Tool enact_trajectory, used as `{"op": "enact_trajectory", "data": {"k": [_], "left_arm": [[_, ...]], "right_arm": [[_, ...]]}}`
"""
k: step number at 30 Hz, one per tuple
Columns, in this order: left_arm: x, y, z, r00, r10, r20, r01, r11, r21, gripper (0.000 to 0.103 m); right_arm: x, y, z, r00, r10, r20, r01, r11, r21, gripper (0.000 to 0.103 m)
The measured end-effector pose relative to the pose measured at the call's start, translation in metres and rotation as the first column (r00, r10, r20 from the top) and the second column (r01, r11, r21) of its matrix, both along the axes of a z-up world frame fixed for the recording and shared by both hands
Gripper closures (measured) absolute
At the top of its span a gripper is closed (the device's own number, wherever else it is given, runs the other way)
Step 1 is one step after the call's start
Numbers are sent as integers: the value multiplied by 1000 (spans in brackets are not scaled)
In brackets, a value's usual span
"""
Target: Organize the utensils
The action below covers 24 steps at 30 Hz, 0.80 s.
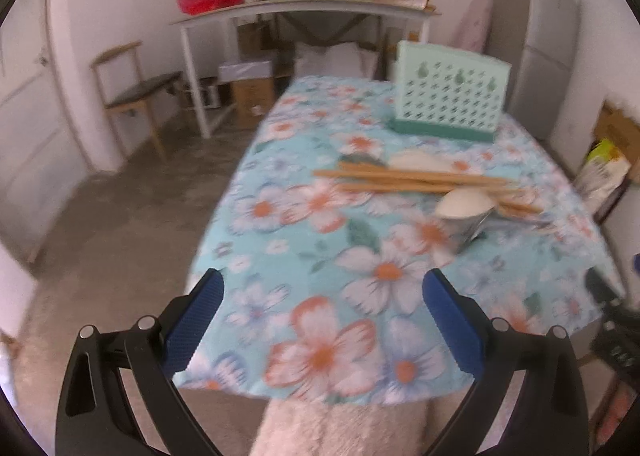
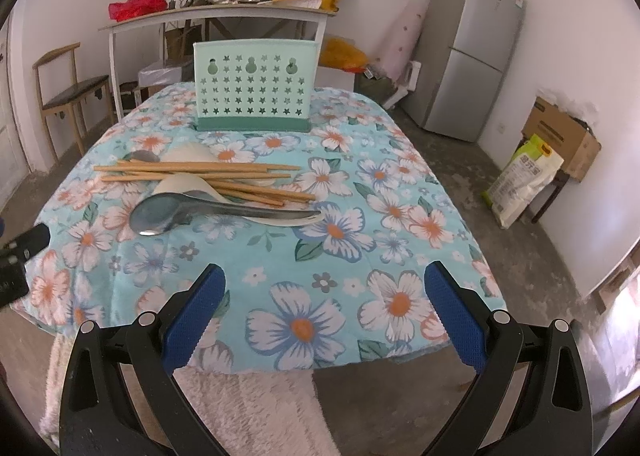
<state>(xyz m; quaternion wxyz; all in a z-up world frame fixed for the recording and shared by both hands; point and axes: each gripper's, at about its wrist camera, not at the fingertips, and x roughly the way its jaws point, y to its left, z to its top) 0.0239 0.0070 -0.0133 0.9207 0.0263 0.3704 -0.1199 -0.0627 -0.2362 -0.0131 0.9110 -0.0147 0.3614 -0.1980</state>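
Observation:
A mint-green perforated utensil holder (image 2: 253, 85) (image 1: 450, 97) stands upright at the far side of the floral tablecloth (image 2: 340, 256) (image 1: 280, 256). In front of it lies a heap of several wooden chopsticks (image 2: 200, 171) (image 1: 408, 177), white ceramic spoons (image 2: 184, 153) (image 1: 464, 203) and a metal spoon (image 2: 160, 213). My right gripper (image 2: 324, 276) hovers open over the near table edge, well short of the heap. My left gripper (image 1: 323, 280) is open too, near the table's front left corner. Nothing sits between either pair of fingers.
A white side table (image 2: 208, 17) with a kettle and clutter stands behind. A wooden chair (image 2: 68, 95) is at the left, a grey fridge (image 2: 472, 47) at the right, with a cardboard box (image 2: 560, 135) and a sack (image 2: 524, 179) on the floor. A fluffy pink cloth (image 2: 248, 412) hangs below the table's front.

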Motion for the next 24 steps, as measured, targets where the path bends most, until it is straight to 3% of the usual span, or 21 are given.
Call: {"op": "enact_trajectory", "data": {"k": [5,9,15,18,19,24], "left_arm": [[14,-5,-4,993,-120,13,120,976,-181,6],[30,-31,-16,979,-203,-25,194,961,-198,6],[28,-84,-34,917,-399,-4,399,916,25,8],[22,-107,-45,884,-468,-4,462,869,176,22],[24,-112,-50,878,-478,-9,469,858,208,32],[28,-121,-57,852,-524,11,507,829,237,59]], "right_arm": [[12,-15,-19,999,33,-4,-33,999,43,8],[27,-29,-39,999,39,-31,-37,997,66,8],[44,-46,-59,997,48,-53,-41,992,119,8],[46,-50,-62,997,67,-42,-60,988,142,8],[46,-51,-64,996,77,-38,-70,987,145,8],[43,-58,-67,995,102,-11,-98,977,191,8]]}}
